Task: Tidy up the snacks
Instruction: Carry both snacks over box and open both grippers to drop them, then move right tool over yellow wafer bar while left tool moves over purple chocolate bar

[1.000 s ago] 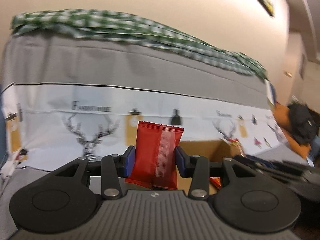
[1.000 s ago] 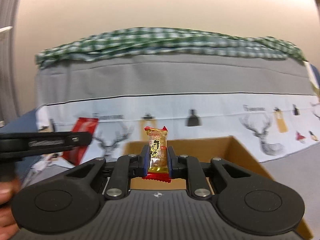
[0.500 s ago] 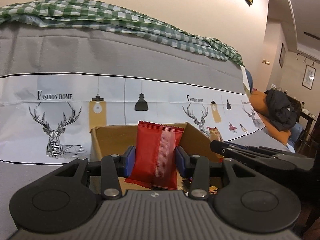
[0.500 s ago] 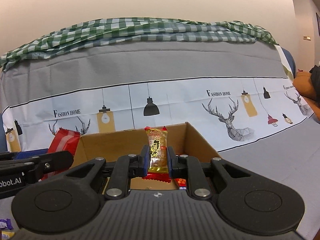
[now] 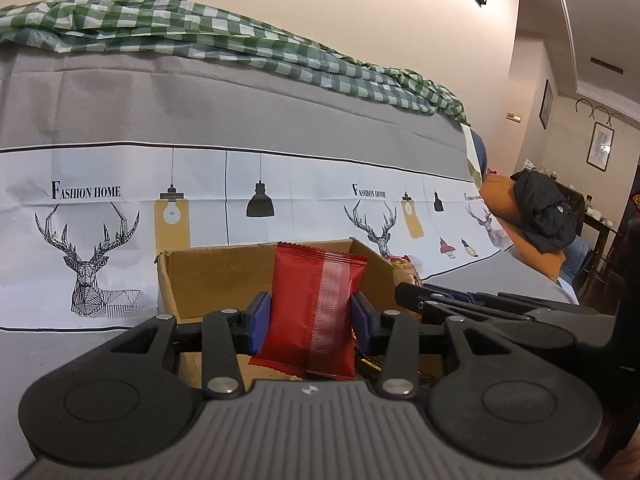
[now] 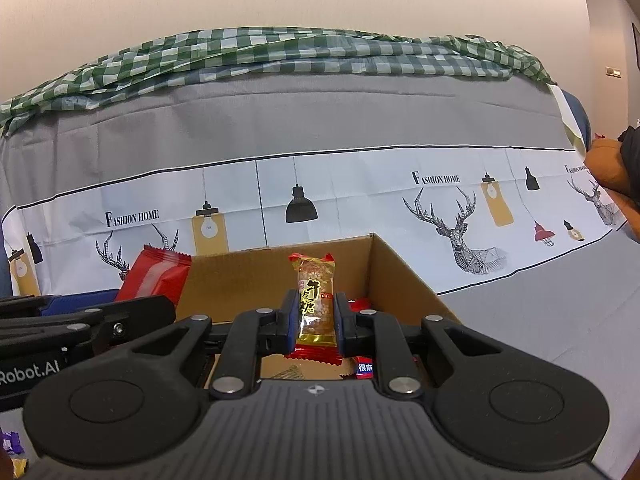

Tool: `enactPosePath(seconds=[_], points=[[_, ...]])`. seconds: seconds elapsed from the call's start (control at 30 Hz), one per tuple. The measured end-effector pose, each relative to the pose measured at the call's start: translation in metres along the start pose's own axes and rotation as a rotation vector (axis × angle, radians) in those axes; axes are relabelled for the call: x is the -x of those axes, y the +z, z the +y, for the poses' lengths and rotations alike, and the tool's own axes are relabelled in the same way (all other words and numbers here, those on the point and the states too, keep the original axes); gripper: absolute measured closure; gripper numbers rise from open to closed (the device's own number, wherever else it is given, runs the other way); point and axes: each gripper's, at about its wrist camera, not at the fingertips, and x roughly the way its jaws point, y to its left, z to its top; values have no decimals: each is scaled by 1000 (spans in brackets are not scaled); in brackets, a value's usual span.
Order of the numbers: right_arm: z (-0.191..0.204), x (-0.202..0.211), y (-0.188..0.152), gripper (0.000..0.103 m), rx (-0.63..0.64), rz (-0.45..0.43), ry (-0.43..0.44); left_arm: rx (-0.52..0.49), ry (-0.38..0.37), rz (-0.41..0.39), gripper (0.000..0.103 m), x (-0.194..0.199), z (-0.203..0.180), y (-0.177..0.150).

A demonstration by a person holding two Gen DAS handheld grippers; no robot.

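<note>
Nearest in the left wrist view, the left hand-held gripper [image 5: 311, 317] clamps an upright red snack packet [image 5: 314, 312] between its blue pads. In the right wrist view, the right hand-held gripper [image 6: 312, 316] pinches a slim candy bar in a clear wrapper with red ends and gold characters [image 6: 315, 304], also upright. The left unit's black linkage and red packet show at nine o'clock in that view.

Just beyond both sets of fingers stands an open cardboard box [image 6: 400, 280]. Both held snacks hang over its opening. Inside, low on the floor of the box, lie a few wrapped snacks: a red and blue wrapper with white characters [image 6: 365, 367] at five o'clock of the candy bar, and more red wrappers near the right wall. Most of the contents are hidden by the grippers.

The box rests on a grey cloth surface [image 6: 540, 312]. Behind it rises a grey and white cover printed with deer, lamps and "FASHION HOME" [image 5: 280, 184], topped at twelve o'clock by a green checked cloth [image 5: 224, 36]. At three o'clock in the left view sit an orange cushion [image 5: 500, 200] and a black jacket [image 5: 544, 208].
</note>
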Motion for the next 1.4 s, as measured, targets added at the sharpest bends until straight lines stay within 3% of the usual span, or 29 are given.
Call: enactPosePath(seconds=[0.4, 0.5, 0.53, 0.57, 0.73, 0.8, 0.87, 0.93, 1.07, 1.1, 1.17, 1.23, 1.4], points=[[4, 0, -3, 85, 4, 2, 1, 16, -46, 35, 55, -4, 1, 0], [3, -2, -3, 84, -5, 13, -7, 30, -35, 54, 37, -7, 5, -2], [2, -2, -4, 78, -10, 16, -16, 37, -29, 50, 30, -8, 8, -2], [0, -3, -4, 69, -20, 18, -24, 44, -26, 47, 30, -8, 11, -2], [-2, -5, -5, 64, -43, 26, -34, 86, -21, 32, 30, -2, 25, 0], [0, -5, -6, 62, -47, 26, -29, 74, -21, 24, 34, 3, 29, 1], [5, -4, -7, 62, -51, 27, -17, 82, -63, 48, 57, 8, 38, 2], [11, -2, -7, 62, -49, 26, 4, 90, -115, 89, 71, 13, 49, 3], [30, 4, -13, 62, -36, 31, 68, 45, -145, 195, 75, 34, 72, -1], [36, 6, -14, 63, -28, 36, 93, 43, -133, 233, 75, 41, 80, -4], [47, 9, -18, 80, -21, 44, 138, 66, -91, 313, 75, 55, 103, -13], [60, 13, -21, 85, -6, 51, 188, 100, -18, 391, 74, 70, 129, -23], [96, 28, -33, 86, 12, 88, 302, 124, 269, 513, 65, 99, 184, -52]])
